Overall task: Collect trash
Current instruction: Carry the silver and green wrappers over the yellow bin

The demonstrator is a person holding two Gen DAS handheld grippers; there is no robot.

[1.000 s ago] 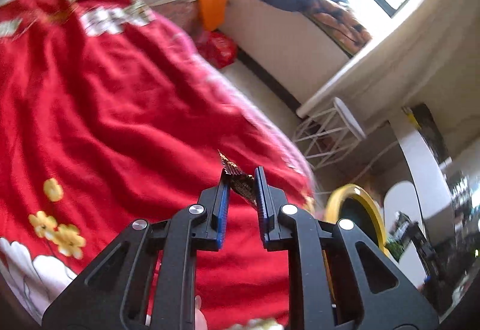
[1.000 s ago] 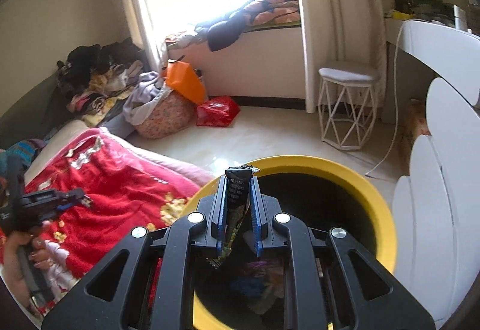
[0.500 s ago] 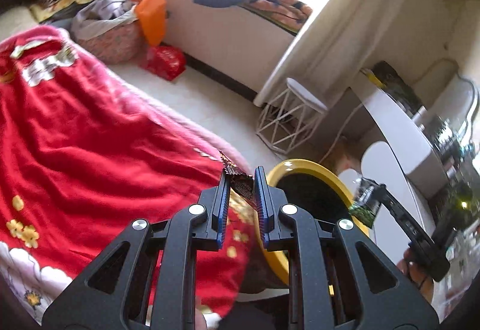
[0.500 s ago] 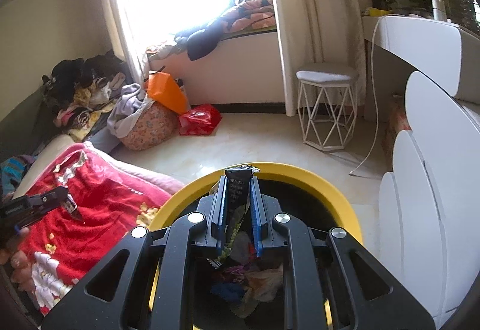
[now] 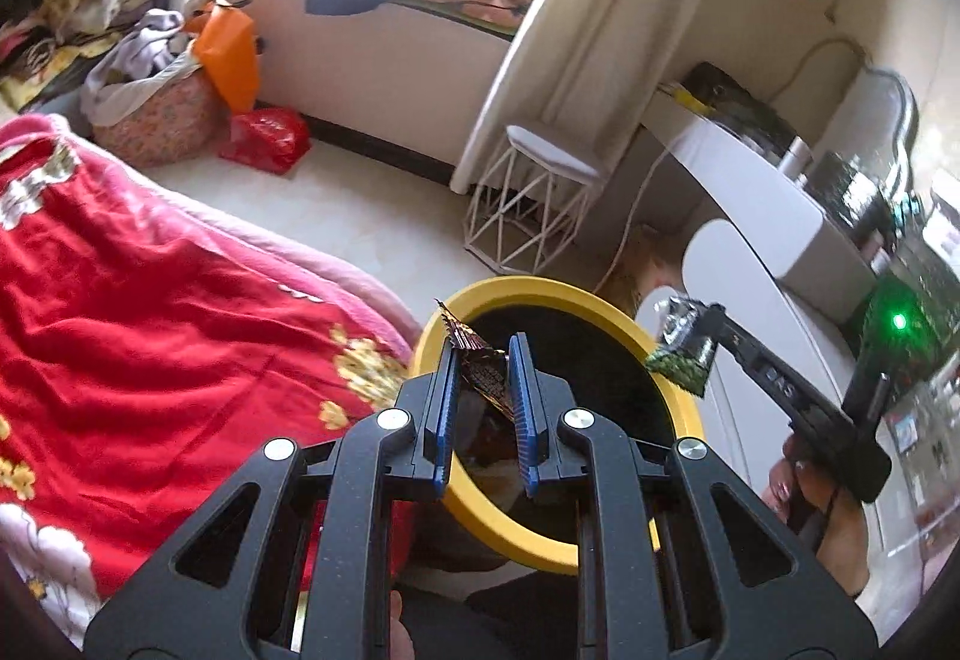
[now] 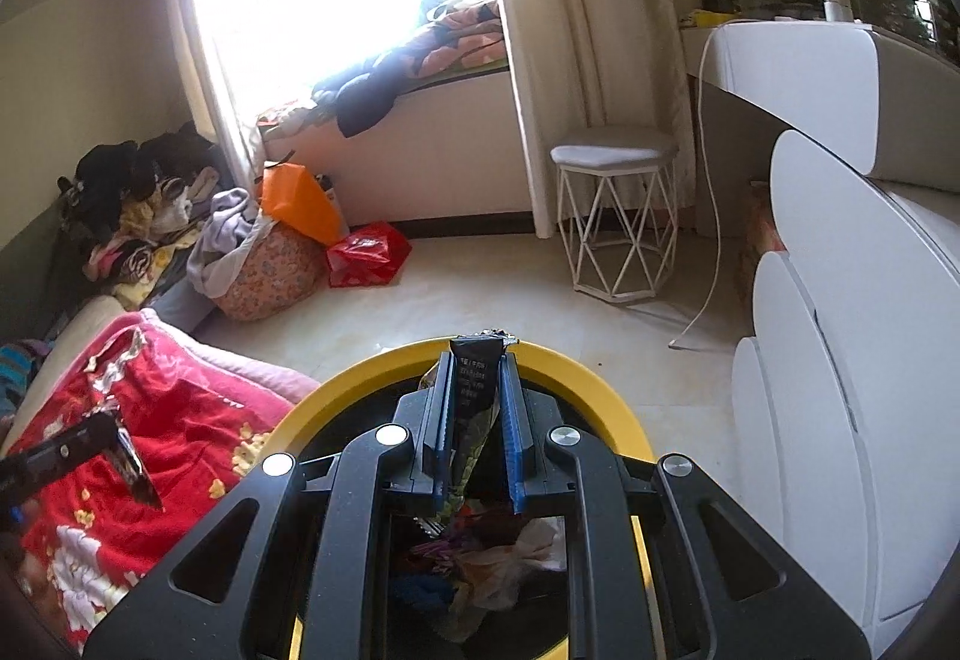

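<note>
A round bin with a yellow rim [image 5: 543,296] [image 6: 576,360] stands on the floor beside the bed, with crumpled trash [image 6: 510,558] inside. My left gripper [image 5: 483,360] is shut on a dark brown foil wrapper [image 5: 477,360] and hangs at the bin's near-left rim. My right gripper [image 6: 474,378] is shut on a dark snack wrapper [image 6: 476,381] right over the bin's mouth. In the left wrist view the right gripper [image 5: 690,345] reaches in from the right with its green-black wrapper [image 5: 684,354] over the rim. In the right wrist view the left gripper [image 6: 123,456] shows at the left edge, over the blanket.
A red flowered blanket [image 5: 132,336] covers the bed on the left. A white wire stool [image 6: 615,216], a white curved cabinet [image 6: 840,360], a cable on the floor, a red bag [image 6: 366,252] and a laundry basket [image 6: 264,270] stand around the tiled floor.
My left gripper swung right from over the red blanket to the bin's rim, still holding its wrapper. The right gripper moved further over the bin, and more of the trash inside shows.
</note>
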